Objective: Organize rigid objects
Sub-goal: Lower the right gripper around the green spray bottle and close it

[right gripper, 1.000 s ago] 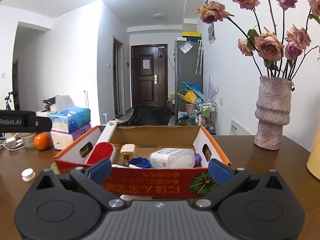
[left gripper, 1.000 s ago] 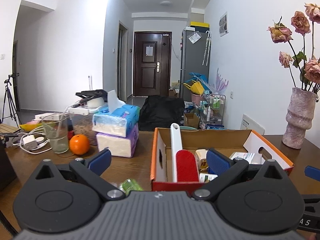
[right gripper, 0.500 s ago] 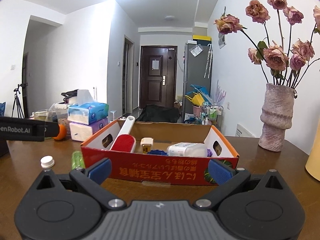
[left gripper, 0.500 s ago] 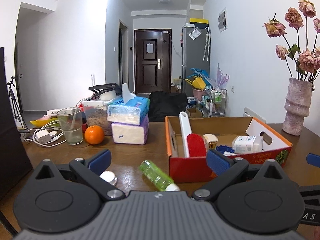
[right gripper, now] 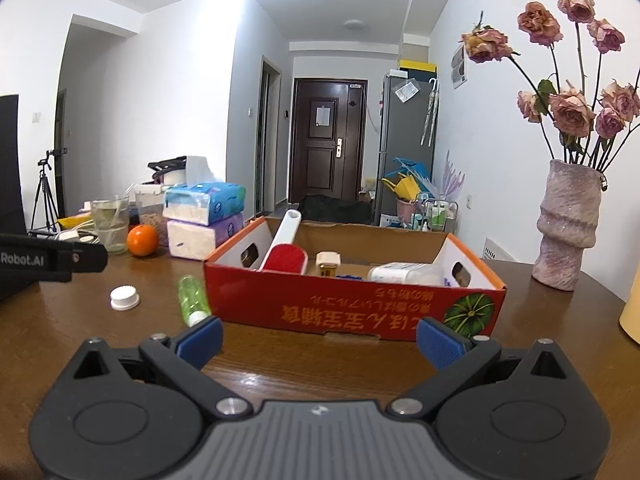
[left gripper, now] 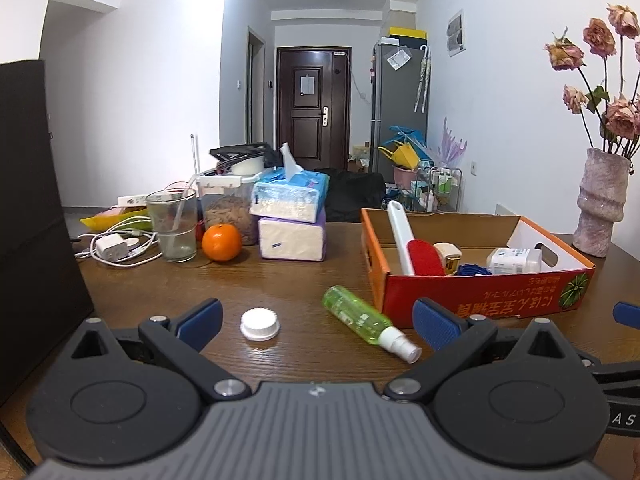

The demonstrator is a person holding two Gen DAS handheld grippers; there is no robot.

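A red cardboard box [left gripper: 472,296] [right gripper: 360,308] sits on the brown table and holds a red-and-white brush [left gripper: 416,252] [right gripper: 286,254], a small beige block [right gripper: 328,260], a white bottle [left gripper: 514,260] [right gripper: 404,273] and a blue item. A green spray bottle [left gripper: 362,318] [right gripper: 192,298] lies on the table left of the box. A white cap [left gripper: 259,323] [right gripper: 125,297] rests further left. My left gripper [left gripper: 318,320] is open, low over the table, with the cap and spray bottle lying ahead between its fingers. My right gripper [right gripper: 318,338] is open in front of the box's near wall, holding nothing.
At the back left stand stacked tissue packs [left gripper: 292,216], an orange [left gripper: 221,242], a glass [left gripper: 173,224], a lidded jar and a charger with cables [left gripper: 110,248]. A pink vase of dried roses [right gripper: 568,224] is at the right. A dark panel [left gripper: 32,220] blocks the left.
Both grippers have pulled back from the box and risen slightly. The spray bottle and white cap have come fully into the left wrist view. Both stay open.
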